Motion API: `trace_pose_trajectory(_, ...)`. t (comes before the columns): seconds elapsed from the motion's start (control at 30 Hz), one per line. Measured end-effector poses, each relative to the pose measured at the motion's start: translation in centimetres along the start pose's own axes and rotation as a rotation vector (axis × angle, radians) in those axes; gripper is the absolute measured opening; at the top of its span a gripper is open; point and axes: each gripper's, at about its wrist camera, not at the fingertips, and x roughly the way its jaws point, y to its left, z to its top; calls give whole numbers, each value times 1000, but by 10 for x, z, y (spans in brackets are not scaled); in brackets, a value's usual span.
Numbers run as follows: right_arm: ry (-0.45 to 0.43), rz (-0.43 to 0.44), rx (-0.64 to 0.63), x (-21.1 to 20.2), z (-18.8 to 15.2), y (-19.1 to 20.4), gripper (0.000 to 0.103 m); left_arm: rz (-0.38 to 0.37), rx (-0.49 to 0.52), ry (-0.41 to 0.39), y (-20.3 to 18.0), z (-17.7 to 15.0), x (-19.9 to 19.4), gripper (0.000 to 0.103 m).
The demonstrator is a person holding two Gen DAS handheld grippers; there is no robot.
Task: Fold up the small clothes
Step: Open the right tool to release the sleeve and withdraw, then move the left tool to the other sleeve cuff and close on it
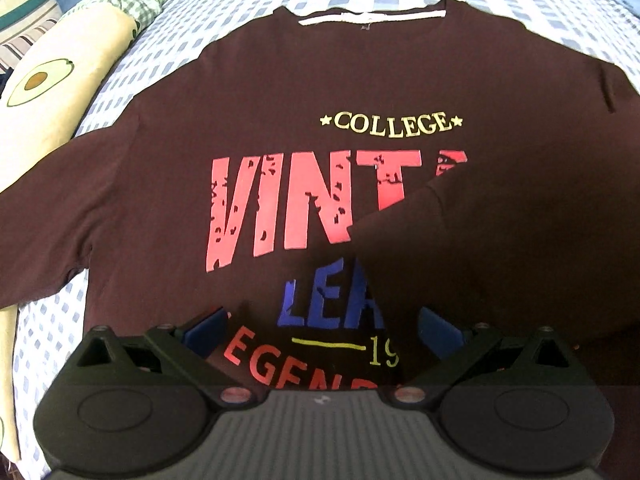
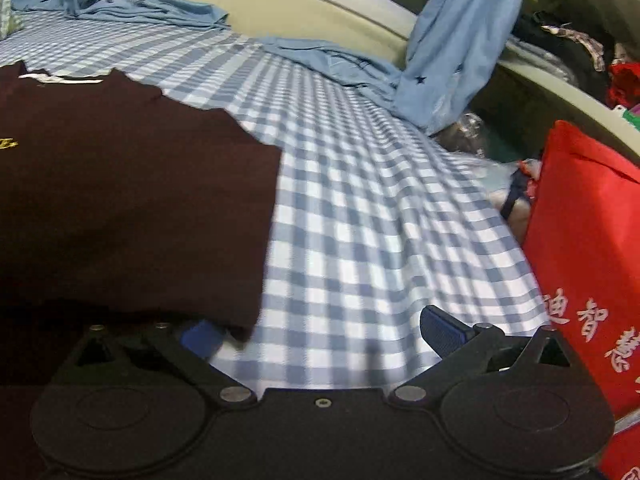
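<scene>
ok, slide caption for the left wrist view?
Open left gripper hovers over dark maroon printed T-shirt, one side folded in, on blue-checked bedsheet.

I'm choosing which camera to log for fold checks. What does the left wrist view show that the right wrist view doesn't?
Only the left wrist view shows the shirt's printed front, the sleeve folded across it and the avocado pillow. Only the right wrist view shows the red bag and the blue curtain. Both show the maroon T-shirt on the checked sheet, with open jaws.

Bedroom: checked bedsheet (image 2: pixel 360 208); avocado pillow (image 1: pixel 48 92)
</scene>
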Motion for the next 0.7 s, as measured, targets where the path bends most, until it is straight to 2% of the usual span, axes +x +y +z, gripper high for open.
trace_pose_trajectory(0.07, 15, -23, 16, 4, -2, -9, 102, 12, -7, 6, -2, 0, 0, 102)
trace_pose_trajectory(0.13, 38, 0, 32, 7, -5, -14, 102, 23, -11, 10, -2, 1, 0, 103)
trace_pose_trajectory(0.3, 33, 13, -4, -2, -8, -16, 102, 28, -18, 21, -1, 3, -5, 102)
trace_pose_trajectory(0.43, 64, 43, 26, -19, -12, -19, 102, 14, -35, -11, 11, -1, -25, 102)
trace_pose_trajectory(0.57, 77, 77, 41, -53, -15, -10, 102, 31, -90, -62, 43, -12, -48, 103)
trace_pose_trajectory(0.7, 50, 153, 17, -96, -12, 10, 102, 82, -222, -105, 108, -31, -66, 103)
